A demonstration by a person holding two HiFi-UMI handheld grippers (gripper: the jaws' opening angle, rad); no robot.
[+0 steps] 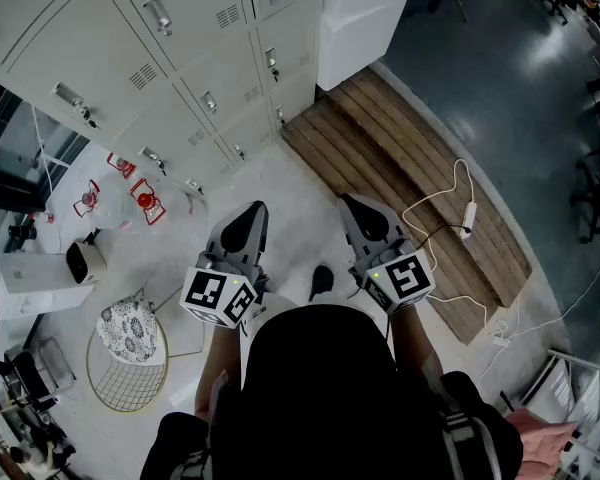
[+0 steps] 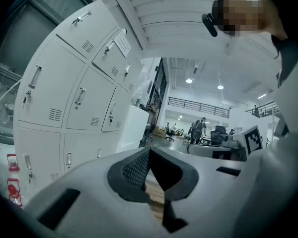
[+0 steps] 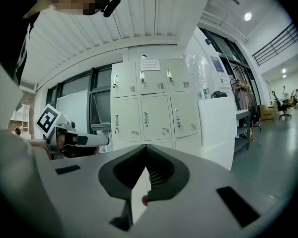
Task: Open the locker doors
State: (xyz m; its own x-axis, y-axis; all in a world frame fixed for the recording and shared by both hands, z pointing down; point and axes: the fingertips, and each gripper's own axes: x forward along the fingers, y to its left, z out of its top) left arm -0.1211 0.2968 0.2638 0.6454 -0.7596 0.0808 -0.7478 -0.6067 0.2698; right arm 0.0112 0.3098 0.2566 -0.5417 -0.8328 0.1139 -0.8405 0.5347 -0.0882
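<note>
The bank of white lockers (image 1: 160, 58) fills the upper left of the head view; every door I can see is closed, each with a small metal handle. My left gripper (image 1: 244, 220) and right gripper (image 1: 357, 208) are held side by side above the floor, level, short of the lockers and touching nothing. In the left gripper view the lockers (image 2: 74, 93) stand off to the left, and the left gripper (image 2: 149, 151) has its jaws together and empty. In the right gripper view the lockers (image 3: 151, 108) are straight ahead, and the right gripper (image 3: 146, 148) is shut and empty.
A wooden slatted platform (image 1: 410, 168) lies on the floor to the right, with a white cable and power strip (image 1: 467, 218) across it. A tall white cabinet (image 1: 365, 18) adjoins the lockers. A wire basket (image 1: 125, 353), a white box (image 1: 40, 273) and red-and-white items (image 1: 145, 203) sit at the left.
</note>
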